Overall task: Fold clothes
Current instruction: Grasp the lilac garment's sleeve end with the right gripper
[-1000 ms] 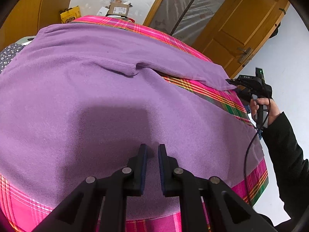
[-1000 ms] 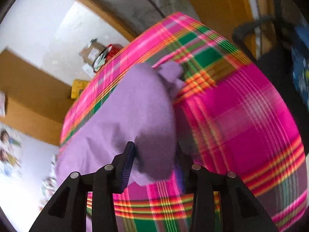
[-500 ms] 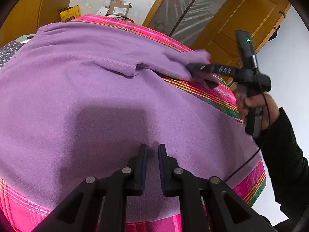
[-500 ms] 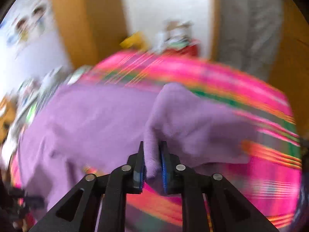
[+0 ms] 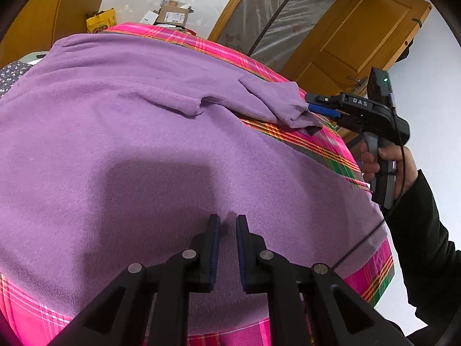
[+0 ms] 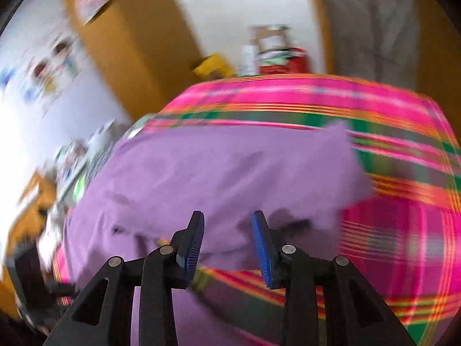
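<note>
The purple shirt (image 5: 144, 144) lies flat on the plaid tabletop (image 5: 331, 147). The left gripper (image 5: 227, 225) rests on it, jaws nearly closed, whether pinching fabric unclear. The right gripper (image 6: 227, 230) is opening, its jaws empty above the sleeve (image 6: 317, 167).

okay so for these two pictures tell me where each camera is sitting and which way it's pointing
Left wrist: sits on the left claw, aimed down across the purple garment; shows its own fingers, the right claw and the hand holding it.
Right wrist: sits on the right claw, its jaws opening with nothing between them, aimed over the garment's sleeve towards the wall.
Both views show the garment, the plaid cloth and boxes.
</note>
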The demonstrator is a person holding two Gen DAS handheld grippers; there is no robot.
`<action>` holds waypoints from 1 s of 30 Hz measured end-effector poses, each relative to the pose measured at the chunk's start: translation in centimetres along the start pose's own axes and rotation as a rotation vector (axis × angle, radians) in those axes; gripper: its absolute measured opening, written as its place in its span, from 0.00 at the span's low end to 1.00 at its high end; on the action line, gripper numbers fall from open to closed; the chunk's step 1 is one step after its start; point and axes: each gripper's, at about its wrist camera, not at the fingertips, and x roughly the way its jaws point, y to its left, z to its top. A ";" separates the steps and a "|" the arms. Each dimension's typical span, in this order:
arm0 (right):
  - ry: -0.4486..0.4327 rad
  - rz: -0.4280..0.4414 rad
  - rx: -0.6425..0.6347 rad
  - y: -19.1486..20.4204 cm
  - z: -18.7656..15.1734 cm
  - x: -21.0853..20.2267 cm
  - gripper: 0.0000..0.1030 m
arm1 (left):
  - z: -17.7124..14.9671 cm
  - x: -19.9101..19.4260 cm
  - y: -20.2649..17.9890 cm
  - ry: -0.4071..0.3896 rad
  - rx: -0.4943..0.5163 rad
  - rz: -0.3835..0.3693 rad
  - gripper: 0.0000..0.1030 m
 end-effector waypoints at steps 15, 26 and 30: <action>0.068 0.066 0.579 -8.7 -0.4 -0.2 0.35 | 0.1 0.4 -0.1 -0.008 0.034 0.010 0.11; 0.049 0.079 0.675 -11.4 0.4 1.3 0.39 | 0.1 0.5 -0.3 -0.010 0.040 0.015 0.11; -0.006 0.090 0.637 -11.2 1.2 1.9 0.40 | 0.1 0.5 -0.4 -0.009 0.042 0.017 0.11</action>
